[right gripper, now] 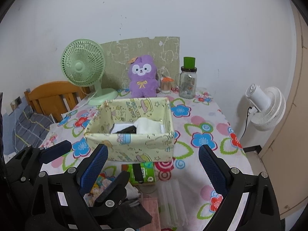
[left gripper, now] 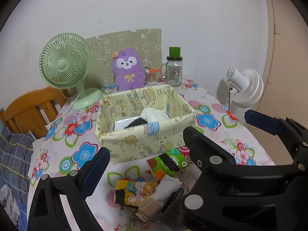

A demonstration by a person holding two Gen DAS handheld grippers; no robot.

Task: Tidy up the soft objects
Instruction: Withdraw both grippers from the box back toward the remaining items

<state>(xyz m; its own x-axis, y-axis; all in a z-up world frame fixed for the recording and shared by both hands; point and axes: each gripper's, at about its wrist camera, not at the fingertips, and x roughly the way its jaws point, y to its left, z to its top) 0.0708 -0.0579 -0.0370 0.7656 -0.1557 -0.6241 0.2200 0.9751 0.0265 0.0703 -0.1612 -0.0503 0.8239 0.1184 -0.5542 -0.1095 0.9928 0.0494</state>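
Fingers: we are holding both grippers, left (left gripper: 146,163) and right (right gripper: 154,163), spread apart, gripping nothing.
Approach: we are judging the green pack (right gripper: 142,172) best lifted clear into the fabric box (right gripper: 134,150).

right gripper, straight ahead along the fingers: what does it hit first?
Likely the near wall of the fabric box, centred ahead of the open right gripper. The green tissue pack lies lower on the table between the fingers, so a level push probably passes over it. Depth is uncertain.

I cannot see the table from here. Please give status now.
Left gripper open, empty. Right gripper open, empty. White cloth in fabric box; green pack on table before it. Nothing blocks.
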